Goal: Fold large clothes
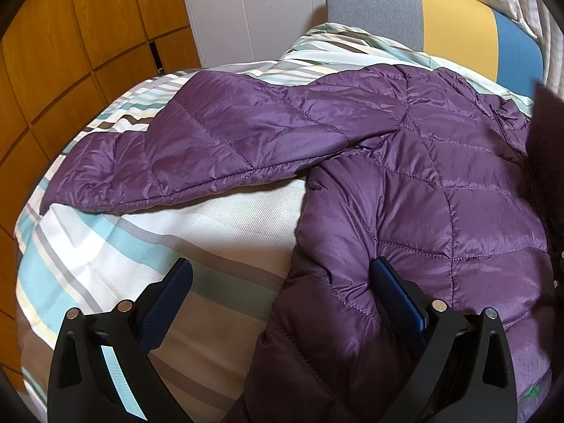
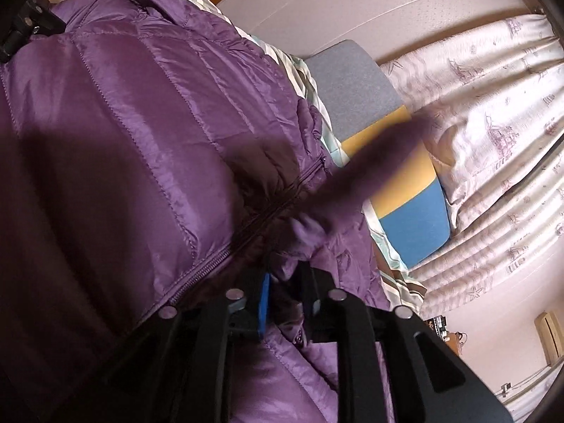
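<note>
Purple quilted nylon made up the jacket [image 1: 405, 162], which lay spread over the striped bedding [image 1: 88, 246] near the bed's head end, one sleeve [image 1: 169, 155] stretched toward the side edge by the wooden wardrobe [image 1: 63, 35]. It looked light, puffy and slick, likely to slide and spring back once folded, so seams, cuffs or the zipper [image 2: 211, 268] edge seemed the surest places to pinch. The left gripper [image 1: 282, 275] hung with jaws wide, straddling the jacket's lower edge without pressing it. The right gripper [image 2: 285, 278] had a bunch of jacket fabric between narrowly parted jaws; whether they pinched it could not be told.
</note>
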Demonstrator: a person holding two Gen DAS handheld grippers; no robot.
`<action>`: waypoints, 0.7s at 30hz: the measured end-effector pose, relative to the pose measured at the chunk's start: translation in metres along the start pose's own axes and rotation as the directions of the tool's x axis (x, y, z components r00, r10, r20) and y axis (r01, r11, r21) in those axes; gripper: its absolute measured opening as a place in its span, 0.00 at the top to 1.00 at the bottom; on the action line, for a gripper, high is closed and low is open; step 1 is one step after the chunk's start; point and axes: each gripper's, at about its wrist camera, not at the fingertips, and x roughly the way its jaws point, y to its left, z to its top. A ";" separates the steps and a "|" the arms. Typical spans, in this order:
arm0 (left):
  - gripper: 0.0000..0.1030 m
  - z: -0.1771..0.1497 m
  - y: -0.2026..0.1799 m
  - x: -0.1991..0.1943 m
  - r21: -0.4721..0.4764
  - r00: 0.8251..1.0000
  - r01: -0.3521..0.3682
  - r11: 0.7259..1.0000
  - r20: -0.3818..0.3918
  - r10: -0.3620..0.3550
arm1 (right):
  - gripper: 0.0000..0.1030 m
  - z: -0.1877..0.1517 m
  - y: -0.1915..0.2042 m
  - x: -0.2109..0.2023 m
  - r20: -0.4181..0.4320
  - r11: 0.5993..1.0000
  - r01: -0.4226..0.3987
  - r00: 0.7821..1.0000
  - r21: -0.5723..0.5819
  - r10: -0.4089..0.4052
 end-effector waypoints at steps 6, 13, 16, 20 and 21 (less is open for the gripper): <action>0.03 0.019 -0.008 -0.031 0.031 0.999 0.023 0.999 0.034 -0.024 | 0.40 -0.017 -0.061 -0.025 0.050 0.947 -0.130 0.991 0.294 0.121; 0.03 0.046 -0.074 -0.061 0.107 0.968 0.213 0.971 0.113 -0.225 | 0.25 -0.063 -0.115 -0.029 0.032 0.782 -0.096 0.995 0.616 0.097; 0.03 0.051 -0.113 -0.057 0.171 0.956 0.250 0.953 0.115 -0.271 | 0.25 -0.091 -0.135 -0.026 0.000 0.684 -0.045 0.998 0.728 0.065; 0.27 0.054 -0.159 -0.043 0.256 0.948 0.269 0.928 0.097 -0.302 | 0.25 -0.122 -0.152 -0.033 -0.010 0.551 -0.017 0.999 0.834 0.046; 0.37 0.056 -0.168 -0.034 0.273 0.952 0.268 0.924 0.072 -0.297 | 0.25 -0.129 -0.157 -0.033 -0.014 0.520 -0.011 0.999 0.854 0.043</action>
